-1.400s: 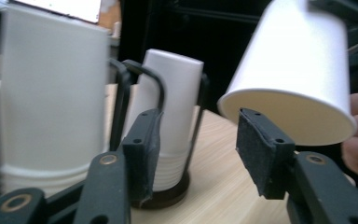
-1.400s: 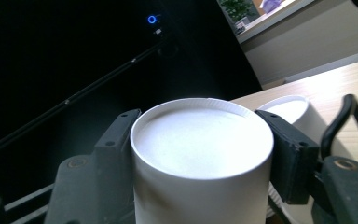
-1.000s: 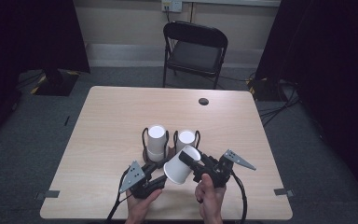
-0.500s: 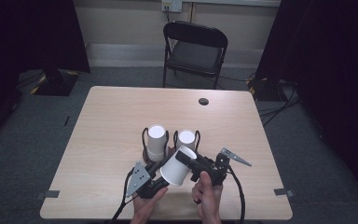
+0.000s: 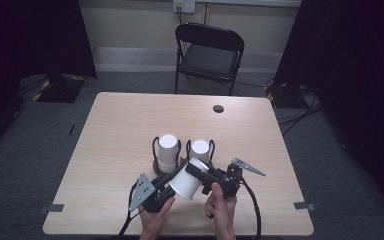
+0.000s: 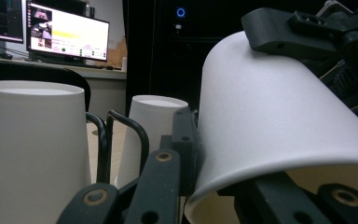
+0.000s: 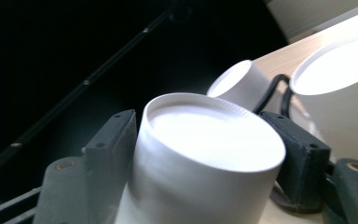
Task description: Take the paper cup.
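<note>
A wooden table (image 5: pixel 120 135) carries 2 upside-down white paper cups (image 5: pixel 168 152) in black wire holders. Above its near edge, a 3rd paper cup (image 5: pixel 186 181) lies tilted. The right gripper (image 5: pixel 203 176) clamps its closed base; the left gripper (image 5: pixel 167 189) pinches its rim. It looks light, thin-walled and crushable, so the stiffer base or rim is the safest hold.

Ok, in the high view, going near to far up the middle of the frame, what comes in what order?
Person's hands → tilted white paper cup held between both grippers → two upside-down white cups in black wire holders → round black grommet → black folding chair.
</note>
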A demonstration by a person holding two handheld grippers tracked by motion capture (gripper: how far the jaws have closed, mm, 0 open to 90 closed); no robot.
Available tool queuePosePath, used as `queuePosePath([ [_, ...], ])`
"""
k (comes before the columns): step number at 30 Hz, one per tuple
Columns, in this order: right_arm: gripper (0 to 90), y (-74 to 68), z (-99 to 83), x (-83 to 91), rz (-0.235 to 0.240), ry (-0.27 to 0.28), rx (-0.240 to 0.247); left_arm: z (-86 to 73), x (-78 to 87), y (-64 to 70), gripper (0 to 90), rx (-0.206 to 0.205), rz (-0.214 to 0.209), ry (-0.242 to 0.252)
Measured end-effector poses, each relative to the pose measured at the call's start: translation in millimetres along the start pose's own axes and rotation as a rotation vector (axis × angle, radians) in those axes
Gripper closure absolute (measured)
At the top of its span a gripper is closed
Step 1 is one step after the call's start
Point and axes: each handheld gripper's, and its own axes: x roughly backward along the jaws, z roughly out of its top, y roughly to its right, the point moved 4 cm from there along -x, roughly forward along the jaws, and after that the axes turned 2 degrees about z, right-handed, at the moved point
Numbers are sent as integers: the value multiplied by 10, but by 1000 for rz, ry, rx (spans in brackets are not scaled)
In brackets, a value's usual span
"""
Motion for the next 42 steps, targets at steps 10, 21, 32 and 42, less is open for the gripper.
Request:
queuePosePath([
  [10,241,-4,4,14,-80,8,126,-39,34,-17,857,17,-66,-54],
  [21,234,0,5,80,-83,32,203,-70,92,-7,856,-36,-83,-144],
  [32,229,36,22,188,-102,53,233,-40,157,-89,852,-71,-105,-229],
  [42,217,84,30,275,-112,78,260,45,234,-201,853,-100,-49,-323],
])
